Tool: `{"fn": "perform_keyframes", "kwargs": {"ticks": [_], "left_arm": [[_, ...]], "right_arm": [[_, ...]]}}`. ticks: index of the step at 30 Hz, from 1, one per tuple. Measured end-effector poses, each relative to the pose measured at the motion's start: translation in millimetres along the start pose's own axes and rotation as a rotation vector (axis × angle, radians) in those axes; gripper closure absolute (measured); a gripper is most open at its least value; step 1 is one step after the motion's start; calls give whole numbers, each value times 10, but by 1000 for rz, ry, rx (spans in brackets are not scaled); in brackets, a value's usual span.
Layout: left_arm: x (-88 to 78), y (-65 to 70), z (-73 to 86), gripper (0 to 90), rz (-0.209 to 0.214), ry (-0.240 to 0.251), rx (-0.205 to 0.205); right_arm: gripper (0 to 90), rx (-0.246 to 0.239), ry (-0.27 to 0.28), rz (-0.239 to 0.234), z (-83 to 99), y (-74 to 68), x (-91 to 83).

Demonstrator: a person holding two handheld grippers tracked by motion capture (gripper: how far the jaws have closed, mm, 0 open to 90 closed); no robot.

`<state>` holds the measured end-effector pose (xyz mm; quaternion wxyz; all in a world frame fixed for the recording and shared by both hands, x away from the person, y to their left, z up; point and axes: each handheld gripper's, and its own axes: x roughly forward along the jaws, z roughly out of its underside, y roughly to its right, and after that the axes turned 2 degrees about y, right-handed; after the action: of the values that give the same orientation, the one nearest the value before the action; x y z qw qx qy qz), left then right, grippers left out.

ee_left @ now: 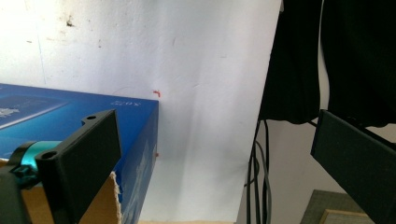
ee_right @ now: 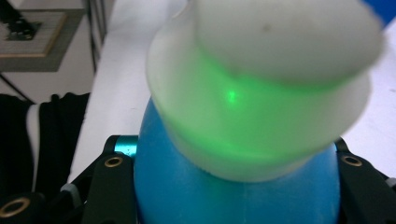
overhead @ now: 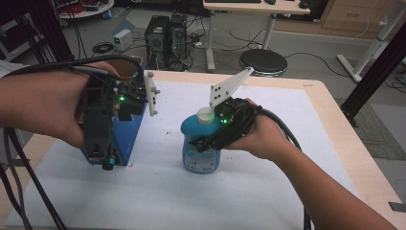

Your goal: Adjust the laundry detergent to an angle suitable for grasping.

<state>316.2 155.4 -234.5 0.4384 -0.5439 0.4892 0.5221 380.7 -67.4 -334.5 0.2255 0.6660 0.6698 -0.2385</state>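
A blue bottle [overhead: 201,151] with a white cap [overhead: 206,115] stands upright on the white mat [overhead: 249,143] near the table's middle. My right gripper [overhead: 207,142] is shut on it just below the cap, one black jaw on each side of the blue shoulder [ee_right: 233,191]; the white cap [ee_right: 280,46] looms close in the right gripper view. At the left stands a blue box [overhead: 128,139] with an open cardboard top. My left gripper [overhead: 100,143] hangs over it, pointing down. Its jaws stand wide apart with nothing between them, left gripper [ee_left: 212,126] beside the blue box [ee_left: 70,109].
The mat covers most of a wooden table [overhead: 335,124]. Beyond its far edge are computer towers [overhead: 165,33], a round black stool [overhead: 263,61] and desk legs. Dark clothing [ee_left: 327,56] and cables hang past the near table edge.
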Motion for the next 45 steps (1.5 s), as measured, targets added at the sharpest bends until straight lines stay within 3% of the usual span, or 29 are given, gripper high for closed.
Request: {"fn": "perform_keyframes", "kwargs": {"ticks": [10, 22, 28, 36, 45], "left_arm": [[20, -6, -24, 18, 5, -4, 6], [20, -6, -47, 18, 6, -3, 15], [19, -10, -58, 18, 6, -3, 14], [20, -15, -82, 18, 5, -5, 15], [15, -10, -106, 17, 3, -2, 20]], "right_arm": [[435, -30, 24, -76, 58, -98, 110], [433, -65, 41, -108, 88, -191, 144], [426, -65, 69, -108, 126, -187, 140], [378, -80, 54, -81, 92, -206, 133], [320, -73, 103, -63, 80, -217, 26]]}}
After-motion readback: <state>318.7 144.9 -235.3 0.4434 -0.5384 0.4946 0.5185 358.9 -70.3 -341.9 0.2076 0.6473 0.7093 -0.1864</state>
